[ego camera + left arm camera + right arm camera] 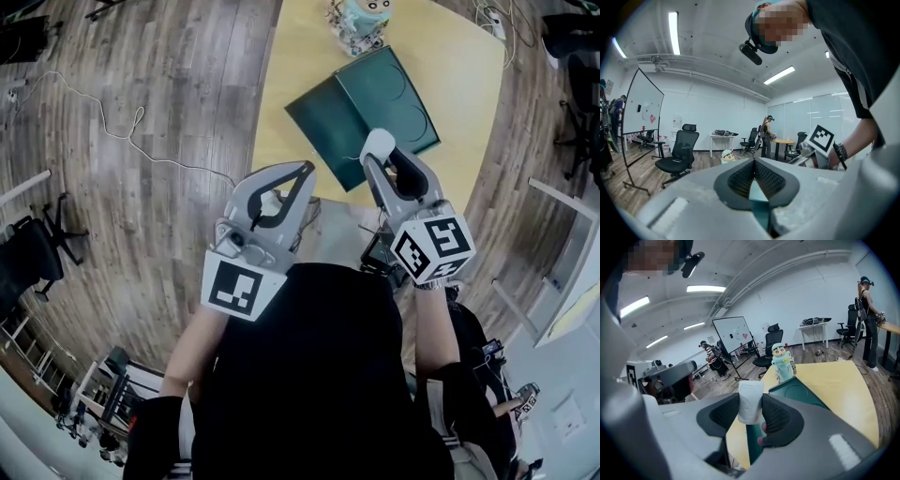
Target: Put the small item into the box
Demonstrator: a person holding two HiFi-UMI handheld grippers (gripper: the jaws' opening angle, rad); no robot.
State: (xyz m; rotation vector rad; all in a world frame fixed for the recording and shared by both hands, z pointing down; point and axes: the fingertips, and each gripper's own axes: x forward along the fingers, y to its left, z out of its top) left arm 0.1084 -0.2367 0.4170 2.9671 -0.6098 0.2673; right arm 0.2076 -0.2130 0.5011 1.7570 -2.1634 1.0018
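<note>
Head view looks steeply down past the person's [309, 375] chest onto the table [300, 56] and floor [141, 187]. Both gripper views sit right behind their own jaws, facing out across the room. Head and right gripper views share the table and box [375, 103].

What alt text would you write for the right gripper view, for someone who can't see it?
The right claw grips a small white item between its two dark pads. Beyond it, an open dark green box lies on a yellow table, with a cartoon-figure bottle standing just past the box, in a bright office.
</note>
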